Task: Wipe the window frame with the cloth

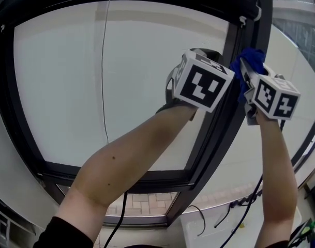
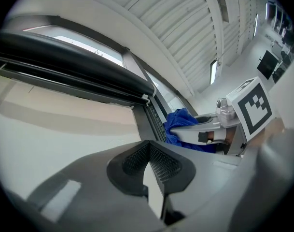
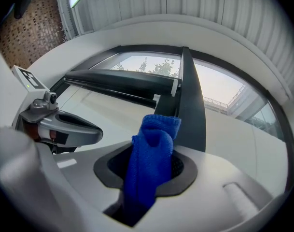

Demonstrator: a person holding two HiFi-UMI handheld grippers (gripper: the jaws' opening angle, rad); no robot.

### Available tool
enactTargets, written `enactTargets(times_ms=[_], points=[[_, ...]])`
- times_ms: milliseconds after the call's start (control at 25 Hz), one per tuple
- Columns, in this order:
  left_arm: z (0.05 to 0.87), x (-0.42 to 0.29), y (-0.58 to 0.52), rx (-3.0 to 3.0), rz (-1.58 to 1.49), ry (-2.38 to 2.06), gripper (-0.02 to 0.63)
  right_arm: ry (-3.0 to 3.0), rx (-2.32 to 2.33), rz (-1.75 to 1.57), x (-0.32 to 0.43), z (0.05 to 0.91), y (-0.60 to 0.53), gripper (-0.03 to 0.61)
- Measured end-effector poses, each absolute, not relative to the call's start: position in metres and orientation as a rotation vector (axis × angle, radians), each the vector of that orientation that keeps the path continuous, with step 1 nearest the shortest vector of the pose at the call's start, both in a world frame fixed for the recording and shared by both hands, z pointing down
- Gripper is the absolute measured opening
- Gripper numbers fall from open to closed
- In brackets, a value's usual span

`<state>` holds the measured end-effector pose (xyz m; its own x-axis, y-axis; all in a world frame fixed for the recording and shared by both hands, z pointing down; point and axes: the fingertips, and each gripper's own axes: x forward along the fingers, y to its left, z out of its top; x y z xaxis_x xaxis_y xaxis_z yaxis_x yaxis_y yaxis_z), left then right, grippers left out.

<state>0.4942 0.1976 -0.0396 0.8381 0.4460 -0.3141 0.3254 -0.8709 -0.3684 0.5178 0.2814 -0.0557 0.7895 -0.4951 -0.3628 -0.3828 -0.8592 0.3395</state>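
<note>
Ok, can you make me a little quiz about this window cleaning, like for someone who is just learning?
1. True or false: the left tongs are holding the cloth.
2. What is the top end of the cloth closest to? A) the dark upright bar of the window frame B) a bucket C) the floor
3. Which tongs pinch the cloth, and what colour is it?

Key:
1. False. The left tongs are shut with nothing in them.
2. A
3. The right tongs; it is blue.
</note>
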Motion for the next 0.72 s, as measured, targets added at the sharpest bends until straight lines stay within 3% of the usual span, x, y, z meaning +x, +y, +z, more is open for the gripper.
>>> enactTargets(times_ms=[720], points=[[0.032, 0.498, 0.202, -2.784, 0.470, -0.656, -0.008, -0.754, 2.750, -0.492, 0.524, 0.030, 0.286, 0.120]])
